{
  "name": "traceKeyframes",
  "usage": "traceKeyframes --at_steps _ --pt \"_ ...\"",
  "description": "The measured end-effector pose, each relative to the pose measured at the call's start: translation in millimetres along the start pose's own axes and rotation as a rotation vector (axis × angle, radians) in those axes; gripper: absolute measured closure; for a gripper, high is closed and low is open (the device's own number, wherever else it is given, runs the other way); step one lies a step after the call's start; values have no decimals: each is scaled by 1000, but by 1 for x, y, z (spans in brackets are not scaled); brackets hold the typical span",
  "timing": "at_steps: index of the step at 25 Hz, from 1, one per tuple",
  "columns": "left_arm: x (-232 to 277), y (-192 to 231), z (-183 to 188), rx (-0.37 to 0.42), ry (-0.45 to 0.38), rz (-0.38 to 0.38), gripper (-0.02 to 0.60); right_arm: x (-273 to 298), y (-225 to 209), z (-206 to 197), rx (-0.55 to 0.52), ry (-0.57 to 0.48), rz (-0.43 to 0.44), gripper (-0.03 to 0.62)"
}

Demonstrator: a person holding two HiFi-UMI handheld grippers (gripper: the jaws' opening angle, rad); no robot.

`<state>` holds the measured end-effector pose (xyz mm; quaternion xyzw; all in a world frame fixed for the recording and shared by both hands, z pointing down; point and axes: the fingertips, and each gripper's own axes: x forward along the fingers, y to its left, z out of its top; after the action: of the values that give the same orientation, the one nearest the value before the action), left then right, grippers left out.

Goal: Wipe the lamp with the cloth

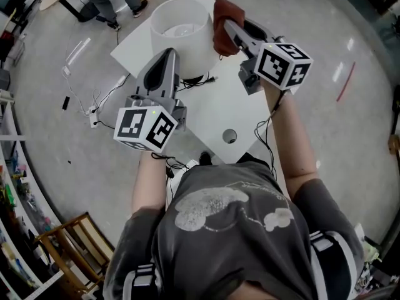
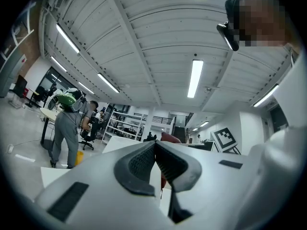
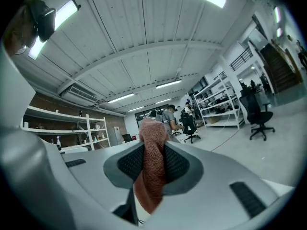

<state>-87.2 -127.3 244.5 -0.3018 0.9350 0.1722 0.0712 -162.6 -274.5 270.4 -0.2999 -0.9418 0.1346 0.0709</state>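
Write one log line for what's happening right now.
left hand-held gripper: shut, empty | right hand-held gripper: shut on cloth | cloth: by lamp shade's rim

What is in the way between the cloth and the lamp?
Nothing that shows. The cloth, pinched in the right tool, hangs close beside the lamp, on its right. The left tool points at the lamp's near side, not between them.

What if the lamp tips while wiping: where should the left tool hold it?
Probably pinch the shade rim on its near left, from above: the wall is thin, upright and open-topped, so a jaw fits each side. The right tool and cloth take the right.
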Motion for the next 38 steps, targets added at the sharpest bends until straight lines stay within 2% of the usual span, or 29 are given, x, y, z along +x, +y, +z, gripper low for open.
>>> traceKeyframes --at_steps 5,10,19,26,30,38 --pt "1 2 0 20 -18 86 574 18 -13 -2 -16 38 64 503" --pt "1 5 -16 36 -7 166 574 33 -37 -29 33 96 102 503" --pt "7 0 -69 -1 46 287 574 33 -77 -100 142 231 136 503" --pt "10 -5 -98 -14 68 343 574 36 -93 -125 163 294 171 503" --pt "10 -11 -93 -1 49 368 574 37 -94 -112 139 289 198 503" --pt "11 -21 -46 96 -61 415 574 58 -61 -21 2 141 359 503"
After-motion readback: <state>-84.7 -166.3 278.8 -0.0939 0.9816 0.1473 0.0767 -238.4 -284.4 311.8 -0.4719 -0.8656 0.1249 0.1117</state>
